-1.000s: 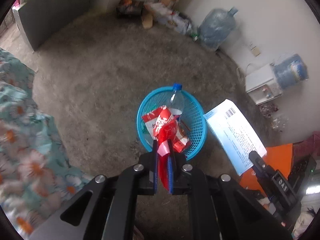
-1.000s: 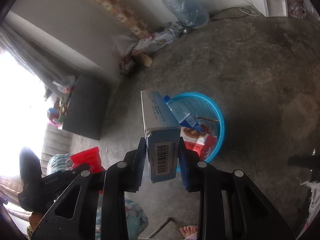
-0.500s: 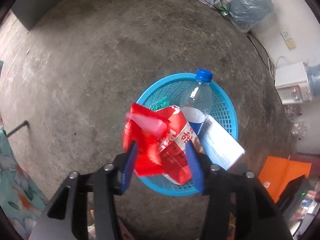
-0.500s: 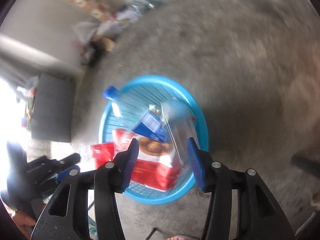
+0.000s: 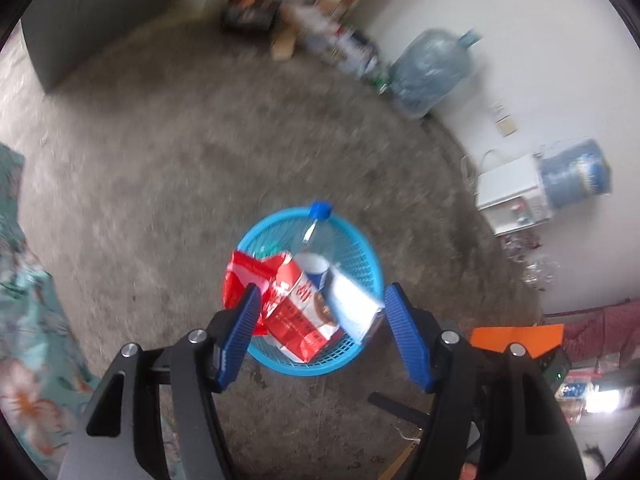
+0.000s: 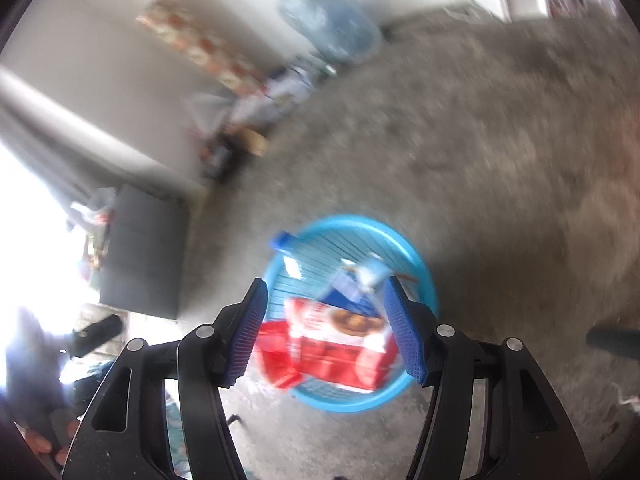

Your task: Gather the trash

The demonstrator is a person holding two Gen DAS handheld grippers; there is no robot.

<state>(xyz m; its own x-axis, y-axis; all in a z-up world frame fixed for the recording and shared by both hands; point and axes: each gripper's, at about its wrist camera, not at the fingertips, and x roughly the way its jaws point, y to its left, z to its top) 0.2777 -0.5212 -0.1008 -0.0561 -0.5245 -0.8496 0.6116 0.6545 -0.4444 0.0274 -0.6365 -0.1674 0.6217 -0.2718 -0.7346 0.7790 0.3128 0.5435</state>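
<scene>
- Your left gripper [image 5: 320, 332]: jaws apart, just been opening, nothing between the pads; it hangs above the basket.
- Blue basket [image 5: 362, 246] on the concrete floor [image 5: 160, 160], holding, L to R: red wrapper [image 5: 244, 276] at the left rim, red-white snack bag [image 5: 298, 312] mid, clear bottle w/ blue cap [image 5: 320, 210] leaning on the far rim, pale blue box [image 5: 354, 308] at right.
- Your right gripper [image 6: 324, 326]: jaws apart, just been opening, empty, over the same basket [image 6: 420, 276].
</scene>
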